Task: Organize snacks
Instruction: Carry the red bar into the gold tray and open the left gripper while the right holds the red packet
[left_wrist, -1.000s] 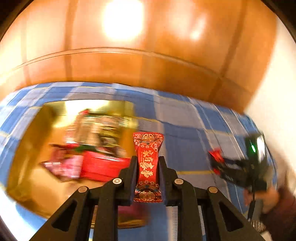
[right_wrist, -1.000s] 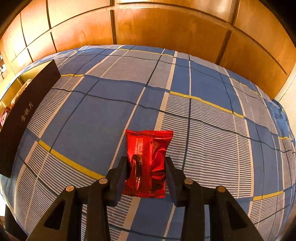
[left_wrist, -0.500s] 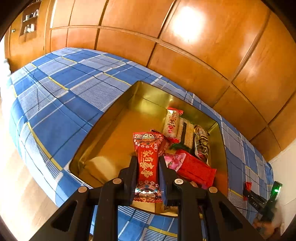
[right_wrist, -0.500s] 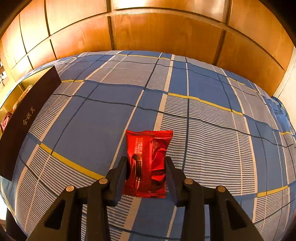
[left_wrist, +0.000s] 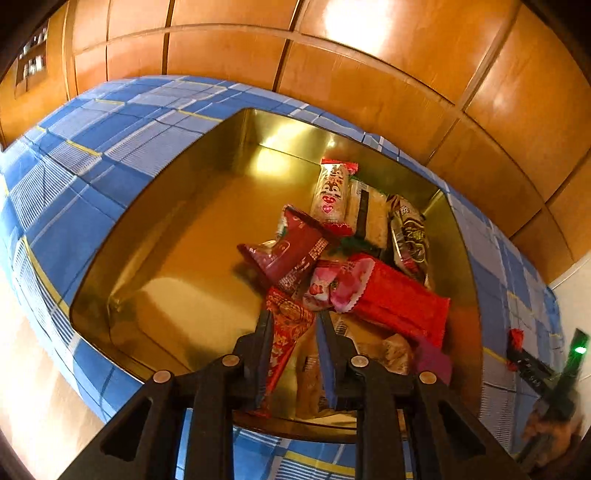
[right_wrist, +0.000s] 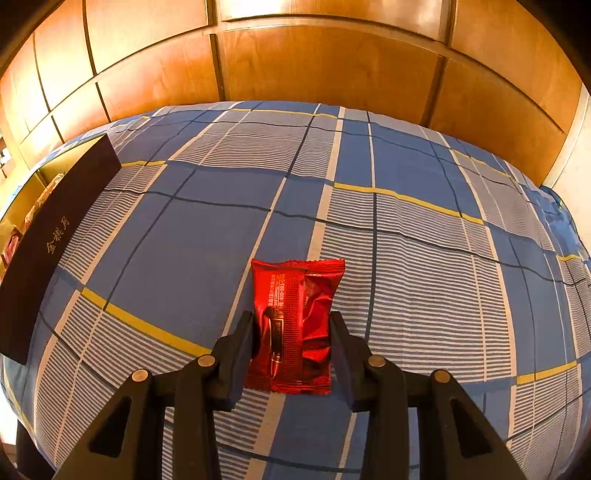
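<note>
A blue checked cloth (right_wrist: 207, 251) with yellow and white lines covers the surface, and orange wooden panels (right_wrist: 325, 66) close the room behind it.

In the left wrist view, the left tongs (left_wrist: 293, 326) hang over the near part of a gold box (left_wrist: 192, 236). Their jaws have just been opening a little: a gap shows on the right side, and the red patterned packet (left_wrist: 286, 332) between them now leans tilted against the left finger, its tip pointing into the box. Whether the pads press on it cannot be told for sure. Just beyond lie a pink packet (left_wrist: 338, 284) and a long red packet (left_wrist: 399, 299), touching each other, with a dark red packet (left_wrist: 291, 251) propped beside them. Further back, three upright packets stand side by side near the far right wall of the box. At the right edge, well apart, the other gripper shows with a green light.

In the right wrist view, the right tongs (right_wrist: 291, 332) are clamped on a shiny red packet (right_wrist: 295, 325) above the cloth. Far to the left stands the dark outer wall of the box, with gold lettering.
</note>
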